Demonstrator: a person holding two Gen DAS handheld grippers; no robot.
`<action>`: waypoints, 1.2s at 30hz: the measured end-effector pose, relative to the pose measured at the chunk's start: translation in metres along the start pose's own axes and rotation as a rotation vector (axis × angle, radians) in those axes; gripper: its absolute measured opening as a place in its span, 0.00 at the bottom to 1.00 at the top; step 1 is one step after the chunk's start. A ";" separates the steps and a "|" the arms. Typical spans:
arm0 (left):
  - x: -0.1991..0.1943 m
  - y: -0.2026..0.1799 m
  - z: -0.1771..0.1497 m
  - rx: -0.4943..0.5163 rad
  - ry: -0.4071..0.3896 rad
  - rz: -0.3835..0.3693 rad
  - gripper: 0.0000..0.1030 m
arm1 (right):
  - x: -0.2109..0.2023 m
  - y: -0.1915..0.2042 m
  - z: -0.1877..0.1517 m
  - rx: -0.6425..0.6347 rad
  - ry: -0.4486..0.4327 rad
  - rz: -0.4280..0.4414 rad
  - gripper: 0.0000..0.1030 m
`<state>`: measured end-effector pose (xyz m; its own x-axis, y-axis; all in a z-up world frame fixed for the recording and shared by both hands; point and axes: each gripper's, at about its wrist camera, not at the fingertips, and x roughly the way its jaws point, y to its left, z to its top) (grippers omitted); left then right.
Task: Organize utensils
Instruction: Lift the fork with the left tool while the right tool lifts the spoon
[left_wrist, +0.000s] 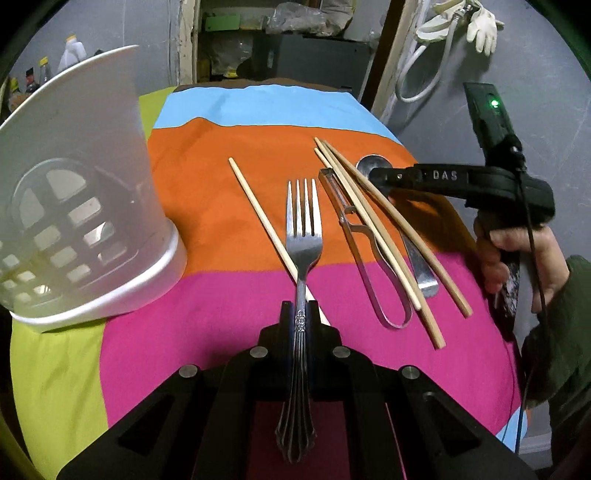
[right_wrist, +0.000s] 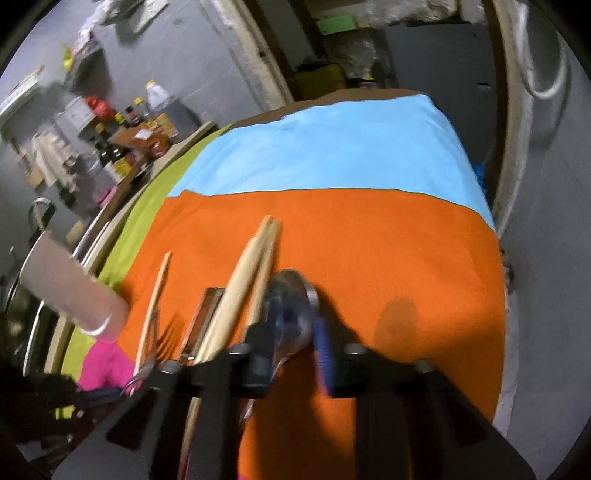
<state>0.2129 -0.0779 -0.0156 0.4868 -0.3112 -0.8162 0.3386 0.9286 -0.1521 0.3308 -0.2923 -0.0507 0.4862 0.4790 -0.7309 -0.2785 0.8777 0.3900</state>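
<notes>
Progress looks slight: left gripper (left_wrist: 300, 317) jaws clench the fork (left_wrist: 303, 236) handle at the surface's near edge, right gripper (right_wrist: 291, 350) jaws close on the spoon (right_wrist: 295, 291); chopsticks (left_wrist: 373, 225) and peeler (left_wrist: 354, 236) lie loose, holder (left_wrist: 74, 206) seemingly empty

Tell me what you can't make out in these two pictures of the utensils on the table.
- Spoon, left wrist view: the right gripper covers the bowl, chopsticks cross the handle.
- Spoon, right wrist view: motion blur; the jaws' hold is unclear.
- Lone chopstick, left wrist view: near end hidden behind the fork and the left gripper.
- White holder: cut off at the left edge.
</notes>
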 end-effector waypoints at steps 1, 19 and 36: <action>0.000 0.000 -0.001 0.001 0.000 -0.005 0.04 | -0.001 -0.003 -0.001 0.021 -0.005 0.014 0.06; 0.005 0.000 -0.006 0.061 0.063 -0.032 0.04 | -0.078 0.044 -0.043 -0.134 -0.333 -0.127 0.03; -0.054 -0.019 -0.060 0.078 -0.184 0.024 0.00 | -0.122 0.099 -0.098 -0.312 -0.575 -0.228 0.03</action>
<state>0.1317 -0.0668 -0.0016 0.6316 -0.3278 -0.7026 0.3829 0.9199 -0.0850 0.1630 -0.2648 0.0223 0.8989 0.2899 -0.3285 -0.3003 0.9536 0.0197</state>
